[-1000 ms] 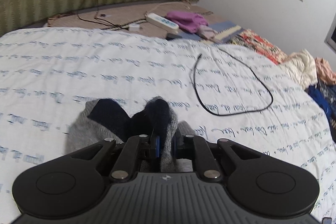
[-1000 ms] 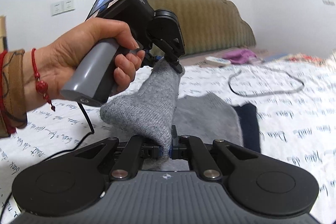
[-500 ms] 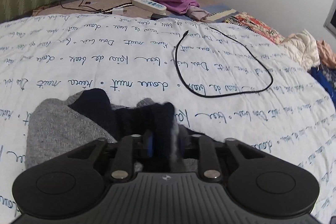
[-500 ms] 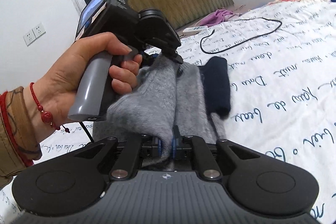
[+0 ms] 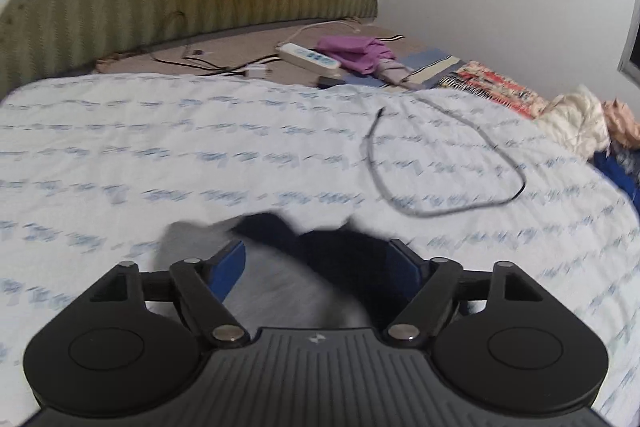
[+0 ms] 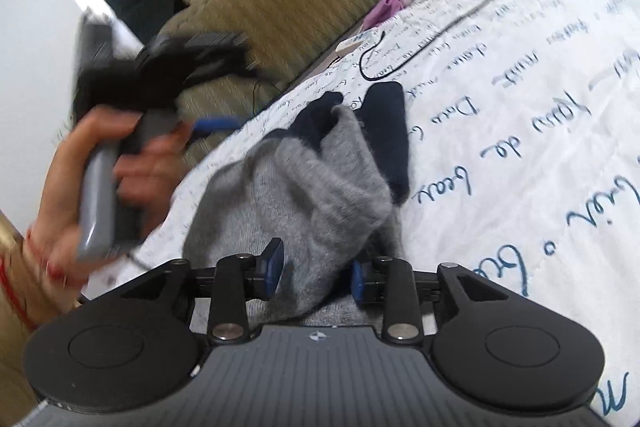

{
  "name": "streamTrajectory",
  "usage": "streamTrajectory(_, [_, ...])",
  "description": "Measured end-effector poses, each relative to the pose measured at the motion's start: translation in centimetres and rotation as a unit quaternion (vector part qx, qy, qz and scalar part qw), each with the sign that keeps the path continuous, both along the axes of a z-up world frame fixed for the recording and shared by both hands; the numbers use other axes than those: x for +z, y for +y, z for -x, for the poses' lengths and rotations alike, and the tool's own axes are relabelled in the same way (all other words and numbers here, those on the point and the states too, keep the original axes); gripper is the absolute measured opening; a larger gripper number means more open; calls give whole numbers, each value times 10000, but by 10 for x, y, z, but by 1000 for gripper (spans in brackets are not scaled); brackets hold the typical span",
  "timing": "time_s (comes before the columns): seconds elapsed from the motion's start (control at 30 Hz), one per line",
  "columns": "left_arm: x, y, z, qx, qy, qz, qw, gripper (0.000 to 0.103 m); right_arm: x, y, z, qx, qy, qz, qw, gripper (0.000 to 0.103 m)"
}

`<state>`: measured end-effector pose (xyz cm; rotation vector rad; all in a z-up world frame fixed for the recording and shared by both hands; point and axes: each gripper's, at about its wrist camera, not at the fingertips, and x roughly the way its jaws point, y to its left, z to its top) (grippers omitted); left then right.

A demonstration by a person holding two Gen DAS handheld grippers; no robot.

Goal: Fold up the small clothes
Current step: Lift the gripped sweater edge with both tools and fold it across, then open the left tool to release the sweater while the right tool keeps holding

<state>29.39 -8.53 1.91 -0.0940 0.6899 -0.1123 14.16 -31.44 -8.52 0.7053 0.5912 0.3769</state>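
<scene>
Sock (image 6: 320, 195) now dropped, rumpled grey-and-navy heap between both grippers' opening, empty fingers (image 6: 271, 263).

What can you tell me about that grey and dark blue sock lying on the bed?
The sock looks like a soft, fuzzy grey knit with navy toe and cuff parts. It lies rumpled and folded over itself on the white bedspread printed with blue handwriting. The right gripper has its opening jaws either side of the grey end, pads apart from it. The left gripper also stands open over it.
</scene>
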Motion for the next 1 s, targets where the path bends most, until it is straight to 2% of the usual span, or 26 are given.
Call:
streamTrajectory(0.13, [-13,26,45,39,-19,-320,9995,78,-3,-6,0,6,0,-322,9995,42])
streamTrajectory(0.3, [-26,61,97,172,-1,-157,9997,79,-10,-21,-2,-215,49,-912,9956,42])
streamTrajectory(0.4, [-33,73,127,54,-16,-102,9999,81,-17,-26,-5,-284,153,-1132,9931,27])
streamTrajectory(0.47, [-37,73,145,-101,-112,-258,9996,81,-17,-23,-7,-305,179,-1019,9942,18])
streamTrajectory(0.53, [-41,70,164,-292,-258,-554,9977,82,-15,-19,-7,-288,158,-902,9954,14])
streamTrajectory(0.63, [-47,59,185,-659,-500,-1074,9908,82,-14,-18,-7,-276,225,-901,9953,13])
streamTrajectory(0.8, [-62,42,212,-1268,-791,-1747,9732,84,-21,-23,-8,-304,416,-1234,9910,12])
streamTrajectory(0.9, [-69,33,215,-1323,-900,-2120,9641,84,-20,-21,-8,-308,464,-1174,9915,12])
streamTrajectory(1.0, [-70,32,215,-1139,-1099,-2223,9620,84,-19,-19,-5,-287,483,-1171,9915,12])
